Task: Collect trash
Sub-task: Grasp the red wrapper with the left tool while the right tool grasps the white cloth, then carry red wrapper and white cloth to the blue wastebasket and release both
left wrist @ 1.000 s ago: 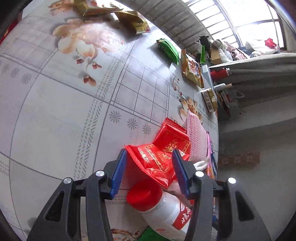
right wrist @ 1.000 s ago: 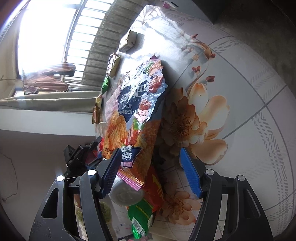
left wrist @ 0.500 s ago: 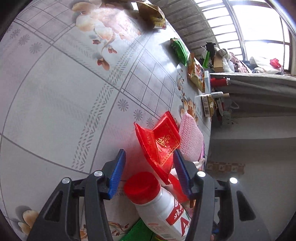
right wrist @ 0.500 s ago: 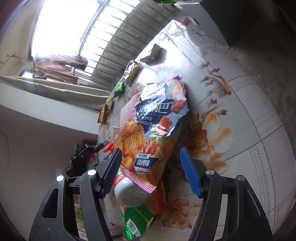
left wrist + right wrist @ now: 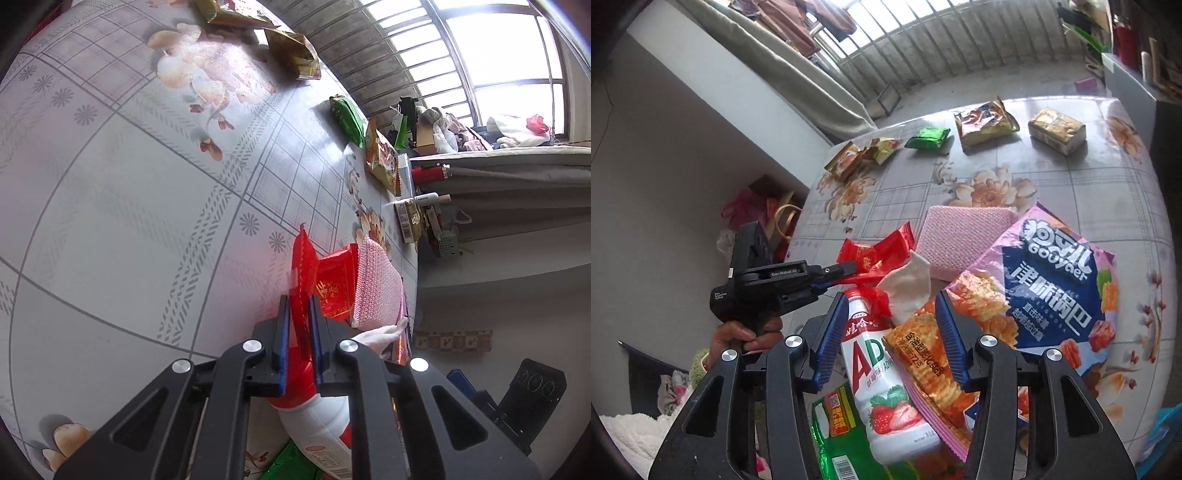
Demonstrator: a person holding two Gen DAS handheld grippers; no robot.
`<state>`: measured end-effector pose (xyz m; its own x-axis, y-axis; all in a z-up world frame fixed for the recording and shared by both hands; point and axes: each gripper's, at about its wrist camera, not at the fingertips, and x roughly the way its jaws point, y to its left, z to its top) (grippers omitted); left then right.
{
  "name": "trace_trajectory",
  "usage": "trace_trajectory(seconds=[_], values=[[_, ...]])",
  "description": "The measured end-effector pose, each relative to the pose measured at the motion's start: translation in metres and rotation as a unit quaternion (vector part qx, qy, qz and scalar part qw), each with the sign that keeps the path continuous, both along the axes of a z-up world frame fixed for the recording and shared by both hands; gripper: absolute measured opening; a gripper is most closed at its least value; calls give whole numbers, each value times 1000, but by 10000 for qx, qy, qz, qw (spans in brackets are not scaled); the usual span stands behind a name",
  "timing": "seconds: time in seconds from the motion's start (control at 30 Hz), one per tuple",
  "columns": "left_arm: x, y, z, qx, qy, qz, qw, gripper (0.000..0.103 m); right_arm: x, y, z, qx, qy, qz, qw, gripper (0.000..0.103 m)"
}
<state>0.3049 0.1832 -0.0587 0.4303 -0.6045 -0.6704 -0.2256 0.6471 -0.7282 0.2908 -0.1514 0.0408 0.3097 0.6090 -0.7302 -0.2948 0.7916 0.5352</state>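
My left gripper is shut on a red snack wrapper and holds it edge-up over the floral table. It shows in the right wrist view pinching the same red wrapper. A second red packet lies beside it. My right gripper is open above a white AD milk bottle with a red cap, next to a big blue and orange crisp bag and a white tissue.
A pink scouring pad lies behind the pile. A green wrapper lies under the bottle. Gold and green snack packets and a gold box line the far table edge by the window. Clutter stands beyond the table.
My left gripper has closed on the red wrapper and lifted it upright. My right gripper has swung round and now hovers over the milk bottle and crisp bag.
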Motion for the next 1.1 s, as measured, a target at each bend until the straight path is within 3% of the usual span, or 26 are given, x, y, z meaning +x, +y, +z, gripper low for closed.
trace_trajectory(seconds=[0.2,0.4,0.5,0.53,0.6,0.87,1.1], values=[[-7,8,10,111,-258,181,9994,5,38,34,-30,-671,325,245,9969,43],[-14,16,22,235,-517,280,9980,4,50,45,-54,-993,621,414,9923,38],[-18,19,27,283,-642,309,9971,4,49,50,-62,-1087,724,423,9905,19],[-19,20,29,288,-680,320,9968,4,48,50,-63,-1055,760,418,9906,6],[-21,20,33,300,-750,336,9962,4,47,49,-62,-933,767,388,9919,4],[-37,30,60,525,-1193,535,9900,4,35,47,-9,-206,-2,207,9996,2],[-63,32,104,839,-1873,696,9762,4,22,37,39,376,-683,-152,9968,1]])
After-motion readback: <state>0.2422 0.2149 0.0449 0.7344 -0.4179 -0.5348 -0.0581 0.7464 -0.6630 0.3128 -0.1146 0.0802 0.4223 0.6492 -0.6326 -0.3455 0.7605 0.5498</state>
